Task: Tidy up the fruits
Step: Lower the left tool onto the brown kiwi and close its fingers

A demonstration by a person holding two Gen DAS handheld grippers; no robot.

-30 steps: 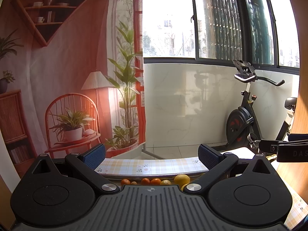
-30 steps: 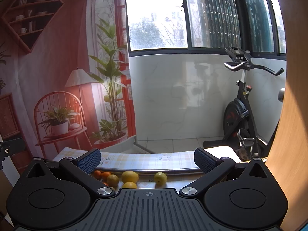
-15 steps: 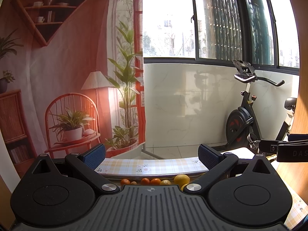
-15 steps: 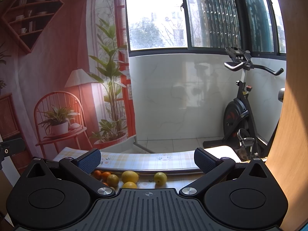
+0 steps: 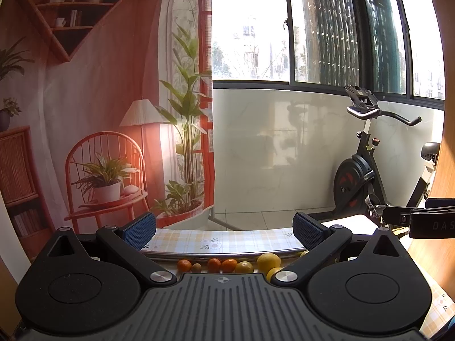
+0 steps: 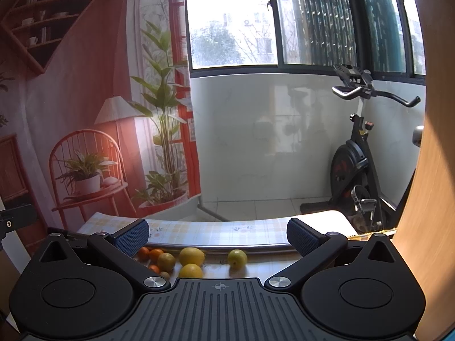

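Several citrus fruits lie on a checked tablecloth [image 5: 221, 240] low in both views. In the left wrist view small oranges [image 5: 184, 265] sit beside yellow lemons [image 5: 268, 261]. In the right wrist view a big lemon [image 6: 191, 256], a second lemon [image 6: 190, 270], a greenish one [image 6: 237, 258] standing apart, and oranges [image 6: 155, 254] show. My left gripper [image 5: 224, 228] is open, held above and short of the fruit. My right gripper [image 6: 218, 234] is also open, with nothing between its blue pads [image 6: 132, 235]. The gripper bodies hide the near part of the table.
A metal tray rim [image 6: 250, 246] runs across the table behind the fruit. An exercise bike [image 5: 361, 170] stands at the right by a white wall. A printed room backdrop [image 5: 85, 113] hangs at the left. A wooden panel [image 6: 426, 199] borders the right edge.
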